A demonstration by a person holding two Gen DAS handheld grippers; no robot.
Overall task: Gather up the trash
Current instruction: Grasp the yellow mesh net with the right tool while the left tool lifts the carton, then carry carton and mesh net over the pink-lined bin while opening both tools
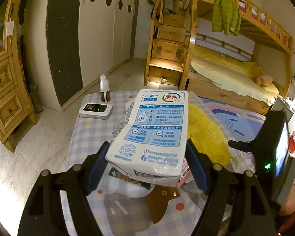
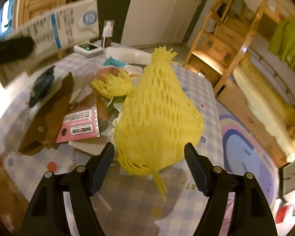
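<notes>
My left gripper [image 1: 147,167] is shut on a white and blue milk carton [image 1: 153,129], held above a small table with a checked cloth [image 1: 84,137]. The carton also shows at the top left of the right wrist view [image 2: 55,31]. My right gripper [image 2: 149,167] is open, its fingers on either side of a yellow foam net sleeve [image 2: 157,118] that lies on the cloth; I cannot tell if the pads touch it. More trash lies on the table: a brown piece [image 2: 49,114], a pink packet [image 2: 80,125], a dark wrapper [image 2: 41,86] and a second yellow net [image 2: 112,84].
A brown pump bottle [image 1: 104,88] and a white device with a green light [image 1: 95,110] stand at the table's far left corner. A wooden bunk bed with stair drawers [image 1: 167,55] is behind, a white wardrobe [image 1: 100,29] at the back left, a colourful rug [image 2: 245,147] to the right.
</notes>
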